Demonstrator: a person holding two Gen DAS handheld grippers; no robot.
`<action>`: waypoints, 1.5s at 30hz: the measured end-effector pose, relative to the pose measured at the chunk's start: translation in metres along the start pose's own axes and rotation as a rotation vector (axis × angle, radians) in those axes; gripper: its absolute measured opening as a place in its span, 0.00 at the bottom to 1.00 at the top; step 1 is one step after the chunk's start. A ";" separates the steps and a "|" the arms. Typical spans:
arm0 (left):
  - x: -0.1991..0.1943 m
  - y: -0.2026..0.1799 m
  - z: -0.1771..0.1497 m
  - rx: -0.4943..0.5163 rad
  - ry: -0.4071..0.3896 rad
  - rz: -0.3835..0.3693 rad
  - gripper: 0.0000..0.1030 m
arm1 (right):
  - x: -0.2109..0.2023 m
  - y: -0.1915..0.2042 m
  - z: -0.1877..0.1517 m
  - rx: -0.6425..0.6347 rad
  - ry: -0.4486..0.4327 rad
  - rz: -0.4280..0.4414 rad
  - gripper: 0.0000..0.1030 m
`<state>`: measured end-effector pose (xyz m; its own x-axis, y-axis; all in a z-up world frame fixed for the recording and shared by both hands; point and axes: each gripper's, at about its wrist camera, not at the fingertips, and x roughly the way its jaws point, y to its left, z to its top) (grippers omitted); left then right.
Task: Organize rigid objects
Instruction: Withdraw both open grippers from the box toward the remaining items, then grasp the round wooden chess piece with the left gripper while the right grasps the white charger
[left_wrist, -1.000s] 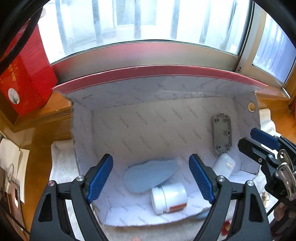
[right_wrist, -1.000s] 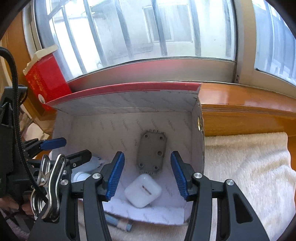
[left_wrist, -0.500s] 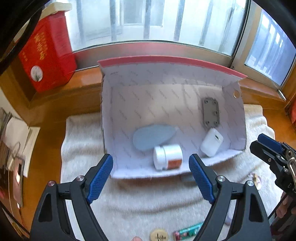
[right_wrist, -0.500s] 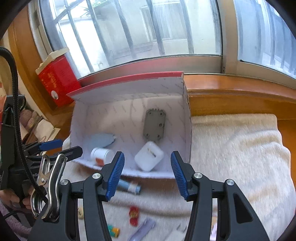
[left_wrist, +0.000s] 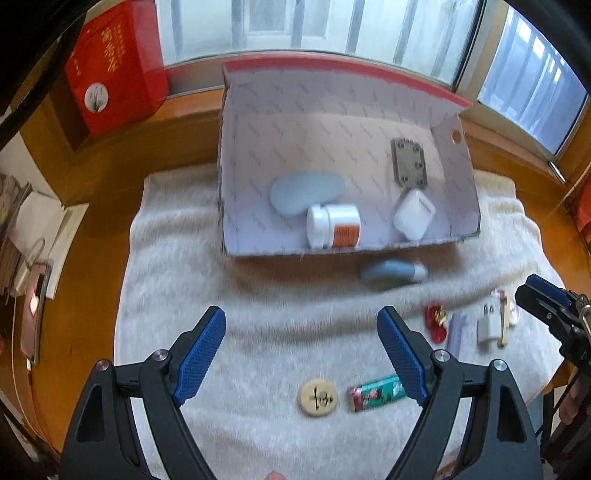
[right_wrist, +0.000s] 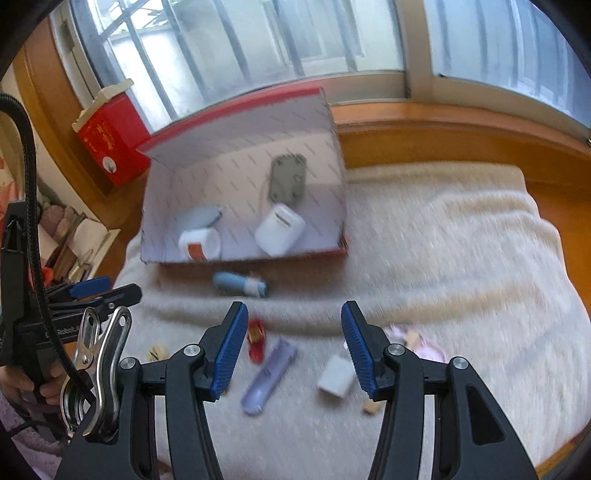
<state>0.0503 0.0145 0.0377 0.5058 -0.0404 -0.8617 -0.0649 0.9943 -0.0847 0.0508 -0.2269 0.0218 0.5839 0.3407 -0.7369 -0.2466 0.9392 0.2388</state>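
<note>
Both grippers hang open and empty: left (left_wrist: 301, 354), right (right_wrist: 293, 347). Lower your right one squarely over the purple case (right_wrist: 268, 376), then carry it to the box (right_wrist: 338, 155).

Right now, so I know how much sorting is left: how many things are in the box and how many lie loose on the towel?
In the box: 4
Loose on the towel, as far as both views show: 7
Total: 11
</note>
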 end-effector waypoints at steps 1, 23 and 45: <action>0.000 0.001 -0.003 -0.001 0.006 0.001 0.82 | 0.000 -0.001 -0.003 0.005 0.005 -0.007 0.52; 0.018 0.015 -0.050 -0.036 0.112 -0.050 0.61 | 0.014 -0.008 -0.048 0.061 0.108 -0.071 0.52; 0.041 -0.008 -0.063 0.041 0.182 -0.086 0.33 | 0.040 0.012 -0.040 -0.012 0.077 -0.110 0.52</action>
<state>0.0177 -0.0013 -0.0282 0.3441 -0.1389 -0.9286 0.0092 0.9894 -0.1446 0.0400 -0.2040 -0.0304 0.5472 0.2309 -0.8045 -0.1941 0.9700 0.1464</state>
